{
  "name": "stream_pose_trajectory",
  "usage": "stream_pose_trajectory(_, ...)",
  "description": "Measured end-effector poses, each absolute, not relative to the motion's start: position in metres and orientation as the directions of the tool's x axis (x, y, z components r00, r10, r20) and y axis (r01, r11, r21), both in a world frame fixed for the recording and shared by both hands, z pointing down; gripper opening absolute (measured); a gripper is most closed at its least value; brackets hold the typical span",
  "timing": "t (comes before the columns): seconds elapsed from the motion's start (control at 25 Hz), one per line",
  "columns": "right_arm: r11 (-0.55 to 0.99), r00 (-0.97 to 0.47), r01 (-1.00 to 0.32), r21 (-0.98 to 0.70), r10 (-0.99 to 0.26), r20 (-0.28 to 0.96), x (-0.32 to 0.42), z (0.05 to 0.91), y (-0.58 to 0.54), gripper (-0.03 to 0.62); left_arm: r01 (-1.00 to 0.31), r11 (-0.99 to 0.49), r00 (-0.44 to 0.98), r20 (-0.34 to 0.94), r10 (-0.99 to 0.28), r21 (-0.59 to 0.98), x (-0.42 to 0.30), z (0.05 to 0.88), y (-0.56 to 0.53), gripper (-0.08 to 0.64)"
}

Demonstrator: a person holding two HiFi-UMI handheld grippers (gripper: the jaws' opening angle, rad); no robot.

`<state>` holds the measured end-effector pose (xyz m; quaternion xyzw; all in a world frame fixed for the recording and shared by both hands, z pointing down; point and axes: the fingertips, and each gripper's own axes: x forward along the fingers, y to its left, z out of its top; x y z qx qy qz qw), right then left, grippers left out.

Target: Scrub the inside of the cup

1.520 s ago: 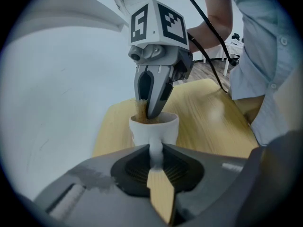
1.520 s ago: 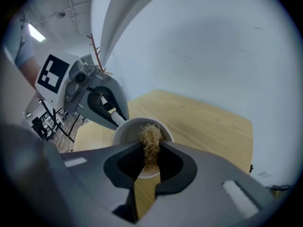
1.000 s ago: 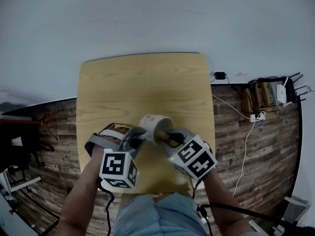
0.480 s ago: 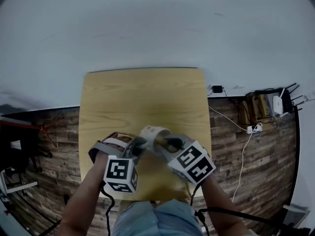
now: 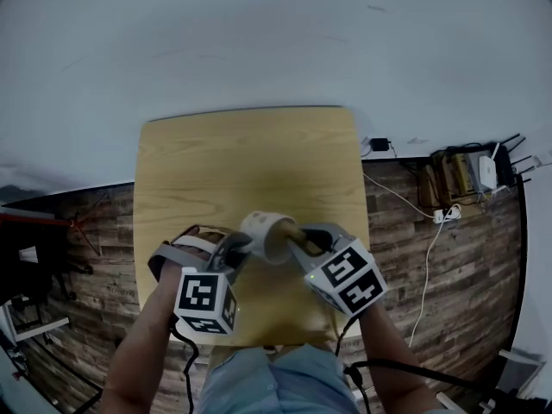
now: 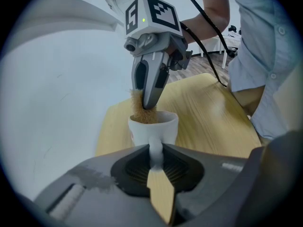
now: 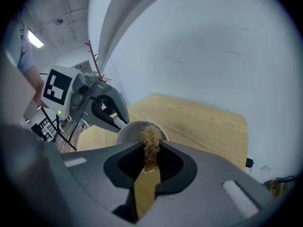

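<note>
Left gripper (image 6: 155, 161): clenched on the handle (image 6: 155, 148) of the cup; my two dark pads pinch the thin white loop from both sides; a narrow slit shows between them below it.
Right gripper (image 7: 150, 159): clamped on the scrubber (image 7: 151, 141), a tuft of coarse tan fibre; the tuft sticks out past my fingertips; its end lies inside the cup's mouth.
Cup (image 5: 266, 229): white; held between my two grippers over the near half of the surface; in the head view it is tipped, its mouth turned toward my right gripper; in the left gripper view the fibre fills the opening up to the rim; whether its base touches the surface I cannot tell.
Marker cubes: one rides on each gripper; the left cube (image 5: 205, 301) and the right cube (image 5: 348, 278) both face up in the head view; a small green light shows on the right one in the left gripper view.
Arms: my bare forearms reach in from the bottom edge of the head view; a black cable (image 5: 185, 365) hangs beside the left one; my light blue shirt (image 6: 265, 56) fills the right side of the left gripper view.
Surface (image 5: 250, 158): a pale wooden square with rounded corners.
Floor (image 5: 86, 231): dark wood planks on either side of the surface.
Wall (image 5: 259, 41): plain and pale, beyond the far edge.
Far right: a white cable (image 5: 429, 270) runs across the floor; a cluster of devices (image 5: 470, 171) sits by the wall, well apart from the surface.
</note>
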<state>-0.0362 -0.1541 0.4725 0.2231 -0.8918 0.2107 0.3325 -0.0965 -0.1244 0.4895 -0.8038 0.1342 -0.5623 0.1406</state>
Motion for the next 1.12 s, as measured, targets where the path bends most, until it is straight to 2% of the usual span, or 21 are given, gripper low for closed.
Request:
stream_pose_trajectory(0.4,0.813,-0.661,-0.528,-0.247,-0.211,0.720,-0.035,0.489,-0.126,0.057,-0.081,-0.923,0.335,0.863,-0.380,-0.375,-0.099,0.490,-0.126,0.071)
stream_pose_trajectory(0.68,0.822,-0.718,-0.480,-0.308,-0.166,0.676,-0.058,0.477,-0.113,0.057,-0.065,-0.922,0.326,0.865,-0.382,-0.382,-0.097,0.491,-0.122,0.071)
stream_pose_trajectory(1.12,0.843,-0.724,-0.472,-0.259,-0.202,0.659,-0.055,0.453,-0.138,0.057,-0.045,-0.921,0.322,0.867,-0.381,-0.388,-0.097,0.489,-0.120,0.071)
